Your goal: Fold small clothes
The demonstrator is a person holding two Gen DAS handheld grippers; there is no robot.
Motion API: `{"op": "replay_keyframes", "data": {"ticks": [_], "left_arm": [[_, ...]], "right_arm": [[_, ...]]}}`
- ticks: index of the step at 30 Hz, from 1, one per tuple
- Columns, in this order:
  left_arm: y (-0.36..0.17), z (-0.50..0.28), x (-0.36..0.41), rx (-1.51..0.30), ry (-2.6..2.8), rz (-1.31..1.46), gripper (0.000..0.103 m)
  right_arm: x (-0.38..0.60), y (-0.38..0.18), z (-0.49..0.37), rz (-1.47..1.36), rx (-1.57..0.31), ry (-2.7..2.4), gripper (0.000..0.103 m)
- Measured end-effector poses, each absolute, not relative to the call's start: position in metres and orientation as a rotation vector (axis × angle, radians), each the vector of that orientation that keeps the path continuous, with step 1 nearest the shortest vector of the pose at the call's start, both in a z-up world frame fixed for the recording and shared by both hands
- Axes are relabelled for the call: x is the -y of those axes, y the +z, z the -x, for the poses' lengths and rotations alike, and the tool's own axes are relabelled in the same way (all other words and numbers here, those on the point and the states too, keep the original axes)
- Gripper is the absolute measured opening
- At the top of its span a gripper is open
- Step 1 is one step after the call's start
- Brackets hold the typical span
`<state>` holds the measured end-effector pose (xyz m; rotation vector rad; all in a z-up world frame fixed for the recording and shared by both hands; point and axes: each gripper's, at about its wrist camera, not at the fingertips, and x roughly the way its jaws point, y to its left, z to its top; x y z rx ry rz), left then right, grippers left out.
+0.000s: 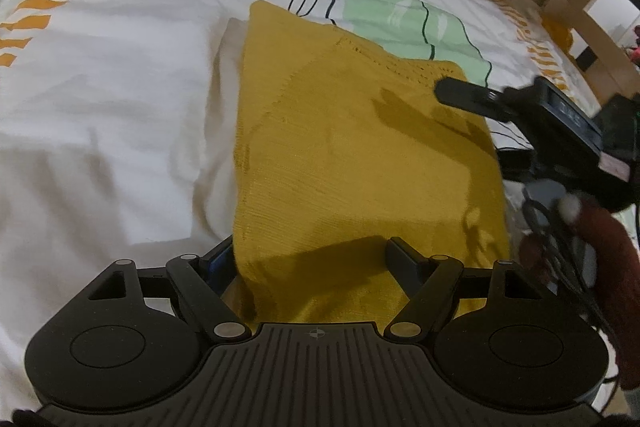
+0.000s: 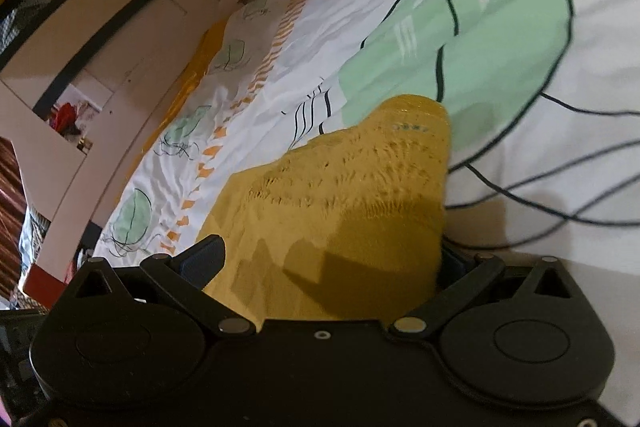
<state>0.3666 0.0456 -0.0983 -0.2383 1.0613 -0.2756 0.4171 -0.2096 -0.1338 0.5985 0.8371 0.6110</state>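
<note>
The mustard knit garment [image 1: 352, 163] lies on the printed duvet [image 1: 120, 75], reaching toward twelve o'clock. The left gripper [image 1: 316, 259] and right gripper [image 2: 332, 259] stand wide open, cloth between their fingers, gripping nothing. Soft, light, stretchy; best pinched at hem corners.

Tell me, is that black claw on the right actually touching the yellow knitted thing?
Touching. In the left wrist view the right gripper rests its tip on the yellow knit garment, no gap visible.
</note>
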Motion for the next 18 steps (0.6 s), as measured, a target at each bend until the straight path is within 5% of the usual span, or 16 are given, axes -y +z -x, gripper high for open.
{"op": "replay_keyframes", "data": {"ticks": [10,13,18], "left_arm": [[-0.0994,-0.3687,-0.0368,-1.070,-0.317,0.226,0.075],[-0.1001,-0.3681,-0.0366,-1.070,-0.339,0.253,0.047],[-0.0988,-0.3678,-0.0403,-1.066,-0.334,0.269,0.028]], "right_arm": [[0.2079,-0.1330,-0.4138,-0.558,-0.809,0.620,0.103],[0.2065,-0.1315,-0.4126,-0.539,-0.805,0.619,0.103],[0.2069,-0.1310,-0.4144,-0.541,-0.810,0.637,0.103]]}}
